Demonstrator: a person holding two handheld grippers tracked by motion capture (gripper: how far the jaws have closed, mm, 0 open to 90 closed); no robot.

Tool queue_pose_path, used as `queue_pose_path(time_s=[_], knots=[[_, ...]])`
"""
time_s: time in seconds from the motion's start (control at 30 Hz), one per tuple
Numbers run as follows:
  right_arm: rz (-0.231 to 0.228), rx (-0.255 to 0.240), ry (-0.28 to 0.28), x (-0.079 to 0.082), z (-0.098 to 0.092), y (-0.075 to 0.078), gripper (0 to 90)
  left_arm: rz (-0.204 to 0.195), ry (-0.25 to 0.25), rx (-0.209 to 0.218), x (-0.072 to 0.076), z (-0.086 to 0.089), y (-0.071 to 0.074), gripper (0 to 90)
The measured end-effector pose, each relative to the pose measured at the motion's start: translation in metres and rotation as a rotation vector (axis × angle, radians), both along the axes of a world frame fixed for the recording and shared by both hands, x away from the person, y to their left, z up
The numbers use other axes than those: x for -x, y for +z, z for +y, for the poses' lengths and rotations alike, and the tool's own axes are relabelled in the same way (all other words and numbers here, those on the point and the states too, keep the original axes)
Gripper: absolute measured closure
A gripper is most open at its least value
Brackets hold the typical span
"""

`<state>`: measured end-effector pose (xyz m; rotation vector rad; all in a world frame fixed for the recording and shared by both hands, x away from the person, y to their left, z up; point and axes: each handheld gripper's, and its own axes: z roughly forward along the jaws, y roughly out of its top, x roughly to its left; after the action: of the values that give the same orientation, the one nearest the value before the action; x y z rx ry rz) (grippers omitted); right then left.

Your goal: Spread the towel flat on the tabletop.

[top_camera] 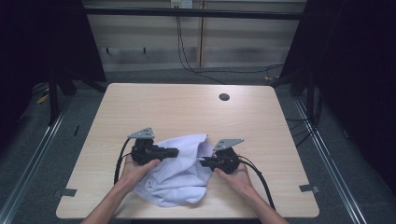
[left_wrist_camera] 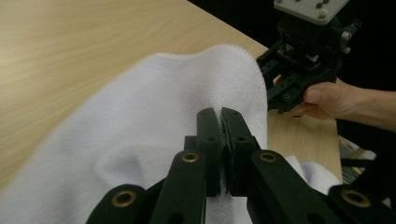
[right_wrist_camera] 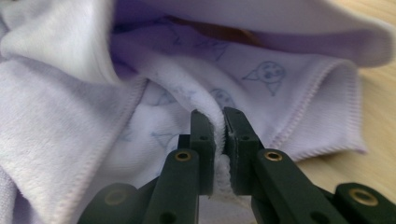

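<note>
Two grippers pinch one white towel lying crumpled near the table's front edge: left gripper jaws clamped on a fold at its left, right gripper jaws clamped on its right hem.

Three cameras: one fixed above, one riding on each gripper.

The high view looks forward and down from the person's side and takes in the whole table, with both hands at its near edge. The left gripper view sits just behind its own black jaws, very near to the white towel, and looks across it to the right gripper farther off. The right gripper view looks along its jaws from very close into the towel's folds. All three views share the towel.
</note>
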<state>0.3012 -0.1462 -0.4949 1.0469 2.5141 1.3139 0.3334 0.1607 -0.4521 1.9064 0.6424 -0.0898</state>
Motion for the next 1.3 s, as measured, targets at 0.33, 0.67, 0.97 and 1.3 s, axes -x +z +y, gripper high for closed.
queue_pose_path(time_s=[0.33,0.67,0.97,1.3], knots=[[-0.038,-0.065,-0.11,-0.002,-0.048,0.029,83.7,0.001,0.123,0.008,-0.002,0.043,0.004,87.4],[-0.133,-0.174,-0.234,-0.01,-0.097,0.091,83.9,-0.068,0.224,0.121,-0.012,0.065,0.049,87.8],[-0.204,-0.217,-0.328,-0.051,-0.11,0.148,84.6,-0.146,0.323,0.169,-0.04,0.068,0.098,87.9],[-0.344,-0.26,-0.399,-0.08,-0.114,0.219,86.0,-0.28,0.359,0.237,-0.039,0.068,0.154,87.9]])
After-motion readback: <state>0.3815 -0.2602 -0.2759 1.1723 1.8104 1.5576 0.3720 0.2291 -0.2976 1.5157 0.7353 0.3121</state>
